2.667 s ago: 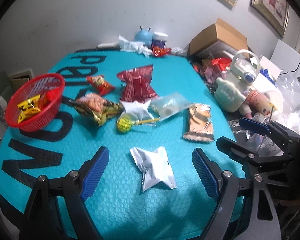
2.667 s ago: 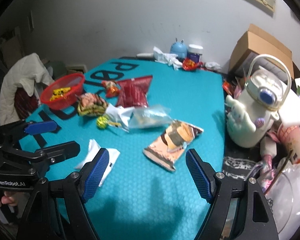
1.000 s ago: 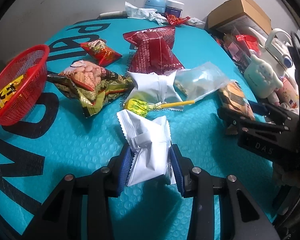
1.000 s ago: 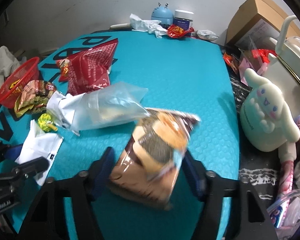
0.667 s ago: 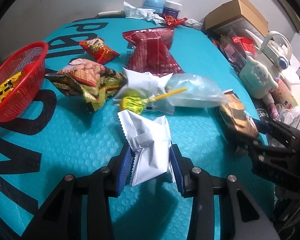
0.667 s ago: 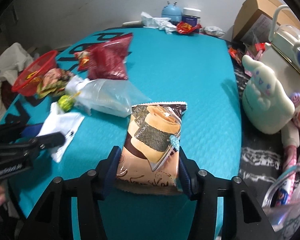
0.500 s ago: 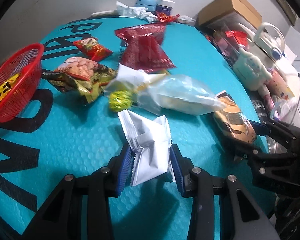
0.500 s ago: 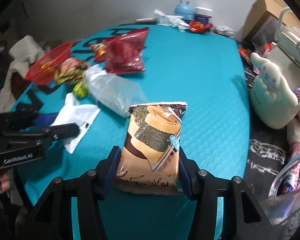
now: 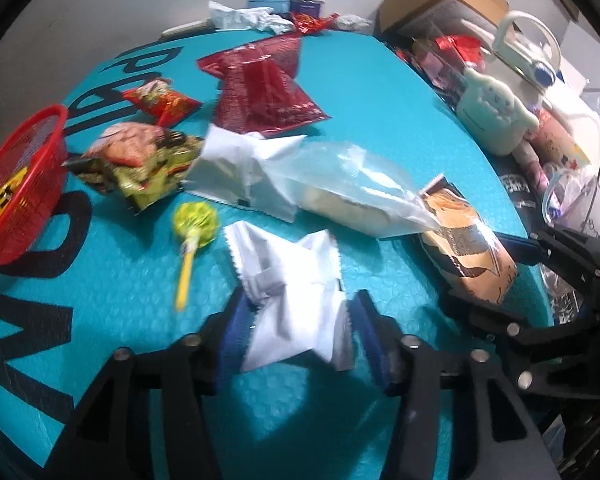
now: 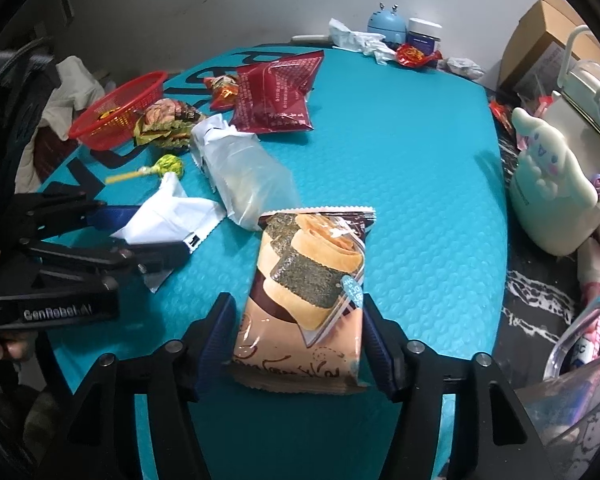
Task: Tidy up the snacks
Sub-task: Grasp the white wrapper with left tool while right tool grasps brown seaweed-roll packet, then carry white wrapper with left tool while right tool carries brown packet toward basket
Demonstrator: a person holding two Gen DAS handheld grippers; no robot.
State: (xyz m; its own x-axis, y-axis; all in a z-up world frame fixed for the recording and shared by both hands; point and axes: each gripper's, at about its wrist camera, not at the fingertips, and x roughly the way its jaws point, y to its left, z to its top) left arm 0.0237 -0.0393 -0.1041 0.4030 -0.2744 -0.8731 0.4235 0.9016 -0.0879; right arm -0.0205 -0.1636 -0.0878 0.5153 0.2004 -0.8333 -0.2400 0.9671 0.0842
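The crinkled white foil snack packet (image 9: 296,312) lies on the teal bubble-textured tabletop (image 9: 100,312) between the blue pads of my left hand-held gripper (image 9: 296,332), whose jaws are opening, the pads drawing off its sides. My right hand-held gripper (image 10: 296,340) is opening too, with the brown seaweed-roll snack pack (image 10: 308,292) between its pads, a gap showing on the left side. Just beyond lie a clear plastic bag (image 9: 352,192), a green lollipop with a yellow stick (image 9: 194,224), a dark red foil bag (image 9: 266,88), and, far left, a red mesh basket (image 9: 24,160).
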